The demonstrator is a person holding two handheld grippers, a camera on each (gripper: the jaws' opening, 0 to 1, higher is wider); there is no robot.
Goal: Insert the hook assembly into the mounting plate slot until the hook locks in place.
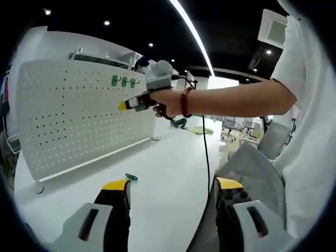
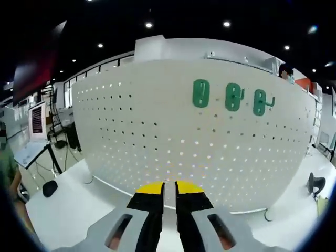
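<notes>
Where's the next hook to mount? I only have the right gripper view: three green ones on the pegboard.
Observer: A loose green hook lies on the white table, just past the left gripper.
Operator: Left holding it?
Observer: No. Its jaws stand wide apart with nothing between them.
Operator: Where's my gripper against the board?
Observer: The right gripper, in the person's hand, points at the pegboard just below the mounted hooks. I can't tell if it touches.
</notes>
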